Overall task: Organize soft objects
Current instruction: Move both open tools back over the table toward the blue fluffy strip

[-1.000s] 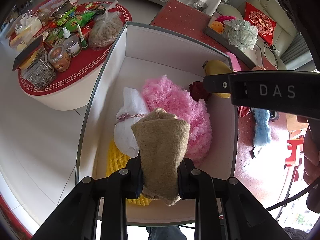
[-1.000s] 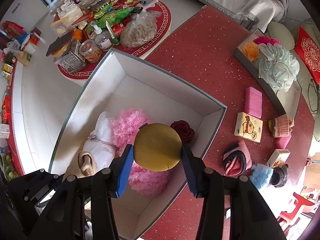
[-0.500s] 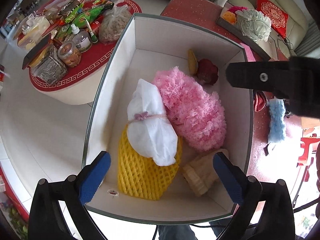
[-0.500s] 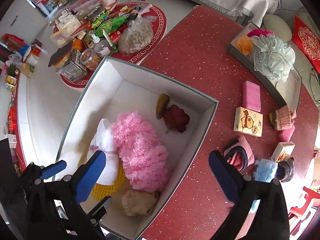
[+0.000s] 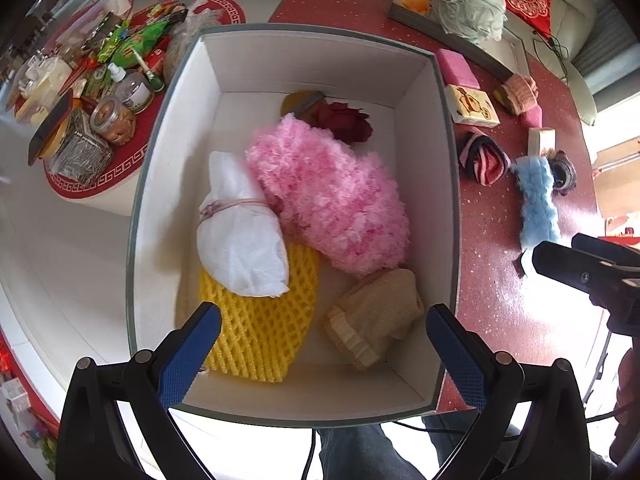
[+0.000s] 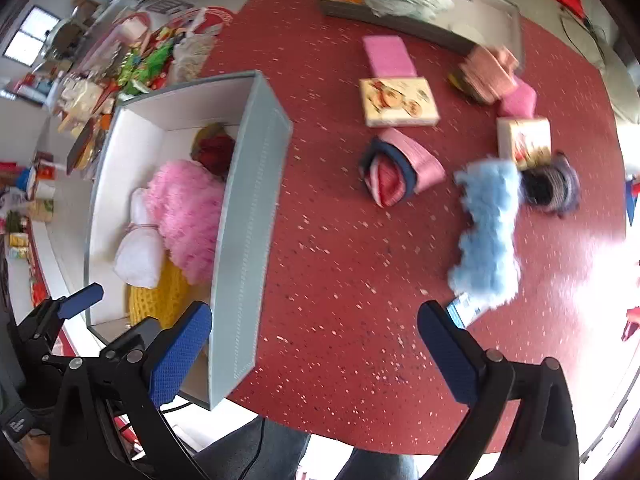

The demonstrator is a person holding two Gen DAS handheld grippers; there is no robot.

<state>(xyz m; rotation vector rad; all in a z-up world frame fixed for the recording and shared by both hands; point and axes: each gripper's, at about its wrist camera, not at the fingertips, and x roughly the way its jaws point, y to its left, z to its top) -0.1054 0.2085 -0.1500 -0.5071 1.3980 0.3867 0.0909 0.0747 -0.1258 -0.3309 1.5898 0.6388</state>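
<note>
Six soft things already lie in the white box (image 5: 448, 184): a fluffy pink bundle (image 5: 328, 196), a tied white cloth (image 5: 240, 236), a yellow foam net (image 5: 260, 328) under that cloth, a tan rolled sock (image 5: 372, 316) near the front corner, and a dark red cloth flower (image 5: 344, 122) with a mustard round pad (image 5: 298, 102) against the far wall. Both tools are released and carry nothing. The left gripper (image 5: 320, 348) hangs wide apart over the front of the box, pointing down at the net and the sock. The right gripper (image 6: 316, 352) is also spread wide, over the red table (image 6: 340, 280) just beside the box's outer wall.

Several soft pieces are judged still to be sorted: a fluffy blue strip (image 6: 486, 232) nearest the right gripper, a striped folded sock (image 6: 396, 172), a dark knitted roll (image 6: 554, 188), a pink sponge (image 6: 388, 56) and a peach knitted piece (image 6: 486, 74). Two small printed cartons (image 6: 396, 102) sit among them, probably not soft. A tray with a pale green mesh puff (image 5: 468, 4) stands at the far edge. The box's tall wall stands between the table items and the inside. The right view is blurred, so fine detail there is uncertain.
</note>
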